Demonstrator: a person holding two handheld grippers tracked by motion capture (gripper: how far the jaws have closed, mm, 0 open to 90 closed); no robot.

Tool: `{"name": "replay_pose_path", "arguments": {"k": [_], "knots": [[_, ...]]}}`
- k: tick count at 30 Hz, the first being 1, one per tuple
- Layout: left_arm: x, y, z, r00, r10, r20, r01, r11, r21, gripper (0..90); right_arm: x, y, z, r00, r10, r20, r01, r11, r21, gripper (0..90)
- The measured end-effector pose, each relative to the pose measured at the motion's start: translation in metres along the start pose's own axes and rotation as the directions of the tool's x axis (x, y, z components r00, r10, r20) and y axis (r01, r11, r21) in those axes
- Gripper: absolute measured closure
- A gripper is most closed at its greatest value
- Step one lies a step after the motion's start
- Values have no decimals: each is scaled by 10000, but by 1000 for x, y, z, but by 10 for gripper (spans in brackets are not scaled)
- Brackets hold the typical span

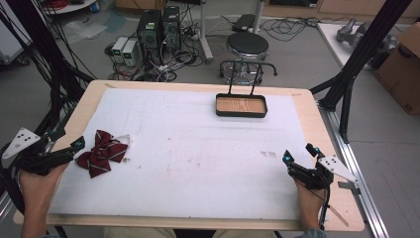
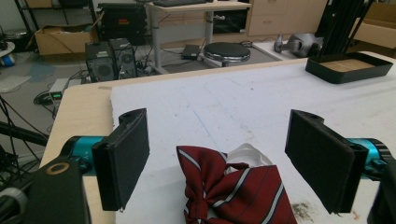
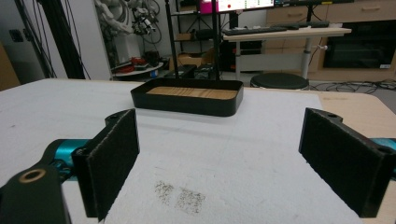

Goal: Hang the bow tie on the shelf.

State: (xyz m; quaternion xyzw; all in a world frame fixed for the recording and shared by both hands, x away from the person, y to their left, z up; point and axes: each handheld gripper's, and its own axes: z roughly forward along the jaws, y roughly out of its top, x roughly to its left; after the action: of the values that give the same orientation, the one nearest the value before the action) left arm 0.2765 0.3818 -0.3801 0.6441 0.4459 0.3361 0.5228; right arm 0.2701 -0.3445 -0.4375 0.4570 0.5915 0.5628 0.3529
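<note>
A dark red bow tie with thin white stripes [image 1: 102,152] lies on the white mat [image 1: 198,148] near its left edge, with a white strap or clip behind it. My left gripper [image 1: 69,141] is open at the table's left side, its jaws just short of the bow tie [image 2: 233,186], which lies between and slightly ahead of them. A black tray with a wooden floor [image 1: 241,105] sits at the back, right of centre. My right gripper [image 1: 299,154] is open near the front right, holding nothing, facing the tray [image 3: 187,97] across bare mat.
The mat covers most of a light wooden table [image 1: 327,129]. Faint dirty smudges [image 3: 180,193] mark the mat just ahead of the right gripper. A black stool [image 1: 246,49], computer towers [image 1: 158,27] and cables stand on the floor beyond the far edge.
</note>
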Motion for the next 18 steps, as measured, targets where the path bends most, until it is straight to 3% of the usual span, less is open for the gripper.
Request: {"name": "replay_pose_path", "arguments": {"k": [18], "knots": [[-1,-1,2,10000,90,-15,-90,10000,22,224,1,0,1,9999,-74,-102,75,9999,72,115]]}}
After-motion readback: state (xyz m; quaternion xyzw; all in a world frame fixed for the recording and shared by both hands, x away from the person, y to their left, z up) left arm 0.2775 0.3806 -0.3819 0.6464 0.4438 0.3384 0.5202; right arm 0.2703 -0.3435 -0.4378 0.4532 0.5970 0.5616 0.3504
